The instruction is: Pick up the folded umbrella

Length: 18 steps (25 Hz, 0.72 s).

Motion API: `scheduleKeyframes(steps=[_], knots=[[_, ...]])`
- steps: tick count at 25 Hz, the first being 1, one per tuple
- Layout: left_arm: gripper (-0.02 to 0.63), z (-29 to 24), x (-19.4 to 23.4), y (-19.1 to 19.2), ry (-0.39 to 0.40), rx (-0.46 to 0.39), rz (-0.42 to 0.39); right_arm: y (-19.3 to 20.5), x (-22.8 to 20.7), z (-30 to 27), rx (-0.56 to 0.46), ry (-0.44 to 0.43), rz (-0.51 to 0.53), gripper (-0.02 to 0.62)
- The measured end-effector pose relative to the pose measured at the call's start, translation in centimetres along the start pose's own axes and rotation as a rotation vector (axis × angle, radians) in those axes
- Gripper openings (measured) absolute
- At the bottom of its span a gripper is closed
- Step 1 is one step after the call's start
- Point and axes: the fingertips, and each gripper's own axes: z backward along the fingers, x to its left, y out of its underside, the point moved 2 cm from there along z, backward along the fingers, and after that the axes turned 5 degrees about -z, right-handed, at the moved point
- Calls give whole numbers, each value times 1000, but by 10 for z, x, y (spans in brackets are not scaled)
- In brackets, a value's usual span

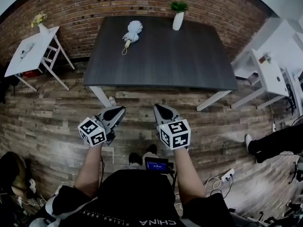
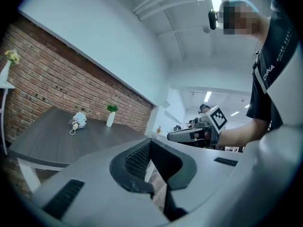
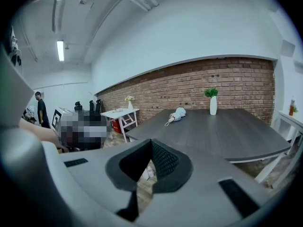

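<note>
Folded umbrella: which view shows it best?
Head view: the folded umbrella lies unobstructed on the dark table, seen from above, its strap loop visible. Both gripper views show it small and from the side.

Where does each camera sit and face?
Head view: on the head, steeply down at the table; forearms, left tool, right tool show.
Left gripper view: on the left tool, towards the table; its shut jaws, right tool, torso show.
Right gripper view: on the right tool, towards the table; its shut jaws show.
All share: folded umbrella, vase.
</note>
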Motion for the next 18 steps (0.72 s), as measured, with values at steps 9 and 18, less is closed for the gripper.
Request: scheduleKeyframes(steps=[9, 18], knots=[[3, -30, 37, -4, -7, 9, 2, -21, -24, -45, -4, -36, -5, 8], [2, -82, 100, -26, -66, 19, -19, -57, -76, -97, -6, -90, -12, 8]])
